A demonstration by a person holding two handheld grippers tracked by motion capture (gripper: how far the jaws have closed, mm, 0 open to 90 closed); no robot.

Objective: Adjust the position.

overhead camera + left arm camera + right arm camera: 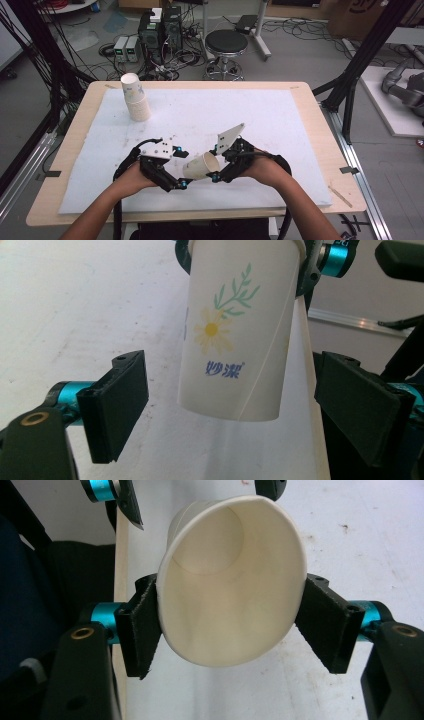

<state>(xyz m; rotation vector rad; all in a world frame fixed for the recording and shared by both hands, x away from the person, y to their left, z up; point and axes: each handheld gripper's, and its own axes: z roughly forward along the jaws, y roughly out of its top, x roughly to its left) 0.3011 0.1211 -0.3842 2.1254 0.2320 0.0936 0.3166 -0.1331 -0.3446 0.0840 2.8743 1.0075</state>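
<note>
The white paper cup (235,335) in my black, teal-jointed right gripper (227,625) carries a yellow daisy, green sprig and blue lettering, its inside cream, above the white mat (280,125) that covers the pale wood worktop (80,125).

A light wooden counter (320,145) carries a white mat (280,125) over most of its top. 1 stack of paper cups (135,97) lies tilted near the mat's far left corner.
</note>
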